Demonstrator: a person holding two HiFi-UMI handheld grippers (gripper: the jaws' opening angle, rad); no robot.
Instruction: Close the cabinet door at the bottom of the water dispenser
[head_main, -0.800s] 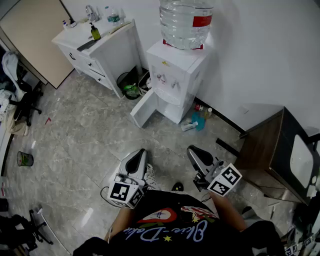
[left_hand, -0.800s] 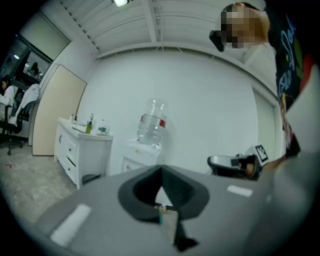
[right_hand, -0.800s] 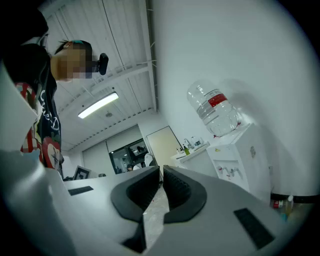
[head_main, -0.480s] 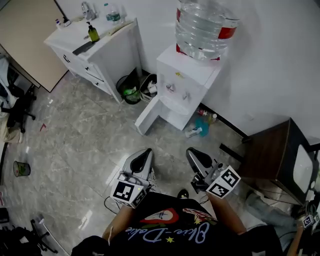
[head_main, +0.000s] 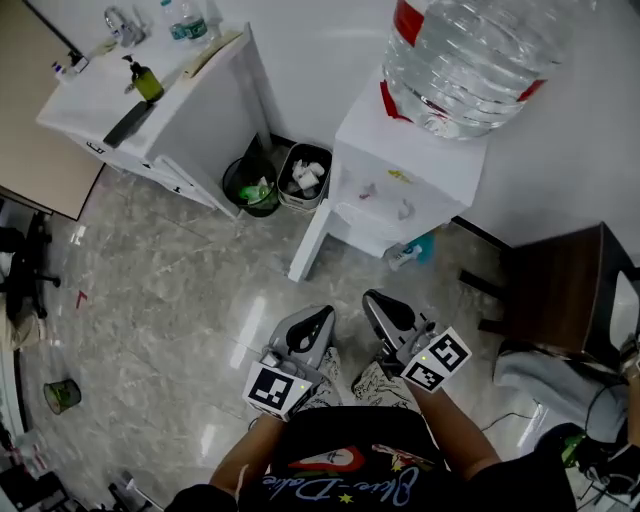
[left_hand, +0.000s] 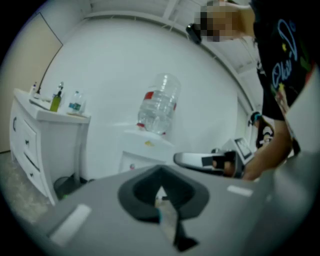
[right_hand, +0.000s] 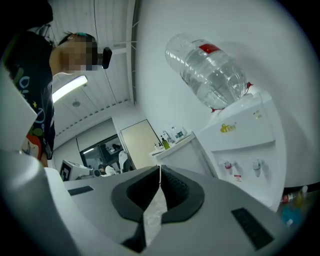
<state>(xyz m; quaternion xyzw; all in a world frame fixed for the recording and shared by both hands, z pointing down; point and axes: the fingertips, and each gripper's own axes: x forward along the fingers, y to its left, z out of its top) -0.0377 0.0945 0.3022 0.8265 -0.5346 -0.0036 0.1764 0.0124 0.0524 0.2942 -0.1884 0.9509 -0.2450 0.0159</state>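
The white water dispenser (head_main: 405, 185) stands against the wall with a large clear bottle (head_main: 480, 55) on top. Its bottom cabinet door (head_main: 308, 243) hangs open, swung out to the left over the floor. My left gripper (head_main: 318, 322) and right gripper (head_main: 378, 305) are held low in front of me, short of the dispenser, both shut and empty. The dispenser (left_hand: 145, 152) with its bottle (left_hand: 159, 104) appears ahead in the left gripper view, and the dispenser's taps (right_hand: 242, 167) are close in the right gripper view.
A white vanity cabinet (head_main: 165, 110) stands left of the dispenser, with two bins (head_main: 280, 180) between them. A dark wooden table (head_main: 560, 290) is at the right. A small bottle (head_main: 410, 253) lies on the floor by the dispenser's base.
I have moved closer to the dispenser: it now looms larger and nearer in the head view. Both grippers stay shut and held in front of me.
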